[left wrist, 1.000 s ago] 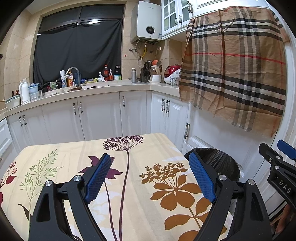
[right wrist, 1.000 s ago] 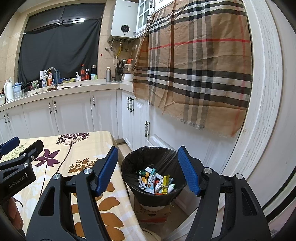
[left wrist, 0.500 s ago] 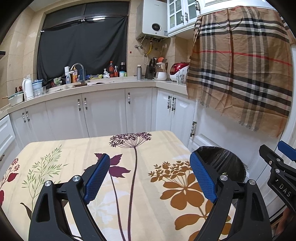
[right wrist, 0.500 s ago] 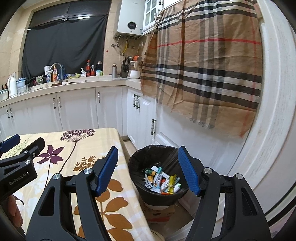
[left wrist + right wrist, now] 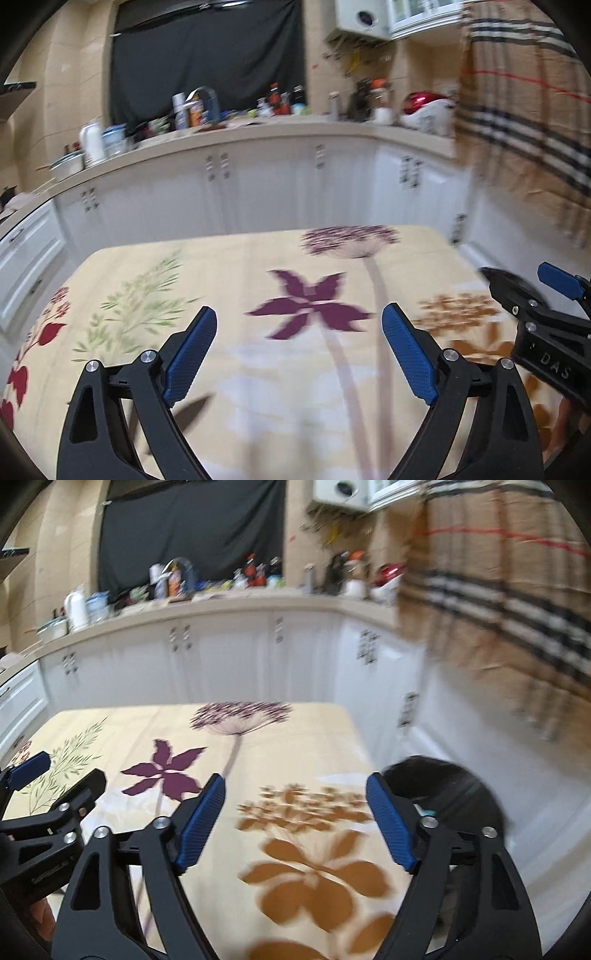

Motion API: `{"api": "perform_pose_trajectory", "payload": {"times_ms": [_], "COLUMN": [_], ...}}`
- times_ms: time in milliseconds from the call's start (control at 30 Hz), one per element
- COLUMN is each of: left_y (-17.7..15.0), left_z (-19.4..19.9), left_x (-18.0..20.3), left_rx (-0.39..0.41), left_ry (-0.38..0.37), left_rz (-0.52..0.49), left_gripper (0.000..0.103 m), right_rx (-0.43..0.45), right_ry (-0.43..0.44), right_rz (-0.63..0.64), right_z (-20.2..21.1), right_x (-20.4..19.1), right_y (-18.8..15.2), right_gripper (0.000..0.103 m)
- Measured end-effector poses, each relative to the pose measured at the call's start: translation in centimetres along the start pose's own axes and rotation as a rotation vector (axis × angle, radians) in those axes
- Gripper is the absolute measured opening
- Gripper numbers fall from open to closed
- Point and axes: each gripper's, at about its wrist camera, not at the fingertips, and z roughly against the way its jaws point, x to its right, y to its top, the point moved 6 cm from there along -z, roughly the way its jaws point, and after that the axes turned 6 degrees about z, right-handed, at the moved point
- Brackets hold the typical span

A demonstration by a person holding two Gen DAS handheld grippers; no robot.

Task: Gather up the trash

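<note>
We hold the left gripper with its black arms and blue ribbed pads spread wide and still opening, nothing between them, only the cloth below. Its dark shadow falls on the cloth just under the left pad. The right gripper, of the same black and blue build, is also opening, its jaws apart and empty over a brown flower print. In the left wrist view we see the right gripper at the right edge, close beside ours; in the right wrist view the left one shows at the left edge in the same way. Beneath both lies the table under a cream tablecloth printed with purple, brown, green and red flowers, and we see no loose item on the part of it that shows. Off the table's right edge, low on the floor side, stands the round bin lined with a black plastic bag; the right pad hides much of its mouth, and only a small pale and teal scrap of the trash inside shows beside that pad. Beyond the table run white cabinets under a cluttered beige counter, and a tan plaid cloth hangs at the right. Both views are blurred.
</note>
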Motion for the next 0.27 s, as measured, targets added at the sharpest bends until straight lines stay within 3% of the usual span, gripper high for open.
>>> {"api": "perform_pose_trajectory", "payload": {"times_ms": [267], "left_y": [-1.0], "left_z": [-5.8], "left_x": [-8.4], "left_rx": [-0.151], "left_ry": [0.173], "left_rz": [0.077], "left_gripper": [0.088], "right_rx": [-0.12], "right_ry": [0.083], "right_rz": [0.028], "right_z": [-8.6], "right_x": [-5.7], "right_y": [1.5], "right_gripper": [0.084]}}
